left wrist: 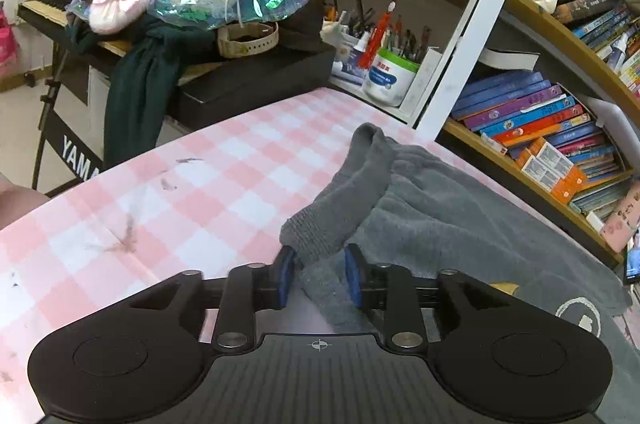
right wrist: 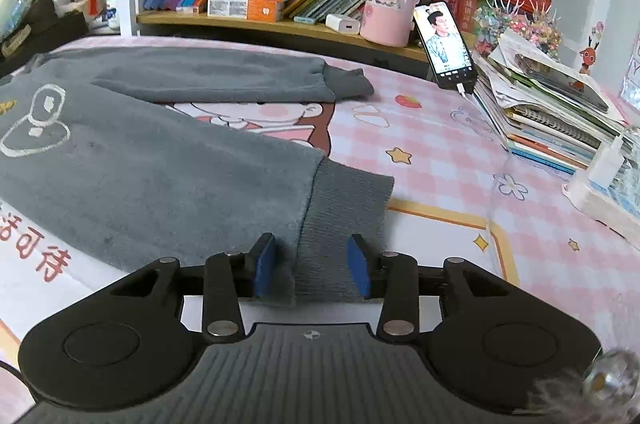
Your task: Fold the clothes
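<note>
On the pink checked table (left wrist: 168, 191), in the left wrist view, a grey sweatshirt (left wrist: 460, 207) is lying toward the right side, and one of its sleeves is running from the far middle down to the near edge, ending in a ribbed cuff (left wrist: 312, 236). The left gripper (left wrist: 319, 274) is sitting with its blue pads partly apart and the cuff between them; whether the pads are actually pressing the fabric I cannot tell, since a little space seems to be showing on each side. A printed emblem (left wrist: 578, 316) is peeking out at the near right, so the front of the garment is facing up. In the right wrist view, the sweatshirt body (right wrist: 120, 175) is spreading across the left half of the table, and the other sleeve (right wrist: 224, 75) is lying stretched out flat along the far side, well apart from the gripper. The right gripper (right wrist: 312, 272) is standing moderately open around the ribbed hem corner (right wrist: 344, 216), with fabric lying between the pads but not clearly clamped. Judging from both views, the folding is only just beginning: the garment is still lying mostly spread out, no fold is showing in the body, the far sleeve is still waiting to be brought in, and the halving of the body is still remaining.
</note>
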{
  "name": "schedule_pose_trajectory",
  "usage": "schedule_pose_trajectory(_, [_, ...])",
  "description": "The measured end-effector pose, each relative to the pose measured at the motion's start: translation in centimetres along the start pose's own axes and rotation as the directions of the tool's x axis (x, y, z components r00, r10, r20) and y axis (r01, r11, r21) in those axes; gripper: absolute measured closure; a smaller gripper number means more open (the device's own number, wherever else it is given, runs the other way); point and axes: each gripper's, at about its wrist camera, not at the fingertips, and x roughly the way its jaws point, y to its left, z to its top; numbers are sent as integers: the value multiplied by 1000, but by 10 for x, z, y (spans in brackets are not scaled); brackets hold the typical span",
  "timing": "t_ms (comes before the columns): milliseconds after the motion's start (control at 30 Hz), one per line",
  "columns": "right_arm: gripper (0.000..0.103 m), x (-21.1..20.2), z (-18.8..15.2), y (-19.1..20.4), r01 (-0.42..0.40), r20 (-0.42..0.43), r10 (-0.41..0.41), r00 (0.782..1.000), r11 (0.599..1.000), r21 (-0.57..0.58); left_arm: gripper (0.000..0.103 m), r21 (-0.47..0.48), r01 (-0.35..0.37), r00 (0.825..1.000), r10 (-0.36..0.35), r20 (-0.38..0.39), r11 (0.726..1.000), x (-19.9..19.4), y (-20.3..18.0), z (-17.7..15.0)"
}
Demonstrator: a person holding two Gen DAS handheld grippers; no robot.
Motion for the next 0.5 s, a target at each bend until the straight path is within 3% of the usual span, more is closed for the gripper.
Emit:
schedule_pose_trajectory(67, [64,-7,3,0,-17,27,16,1000,1000,5,25,38,-18,999,16,48,999,-13,-6,1])
schedule_pose_trajectory(267, [49,-26,11,4,-96,102,94,990,995,18,18,145,38,992,-55,110,989,-44,-32,6])
schedule_pose_trajectory(500, [31,-37,17,11,-183,138,179,974,983,16,6,296,150,985,-168,37,943,-46,-78,-8])
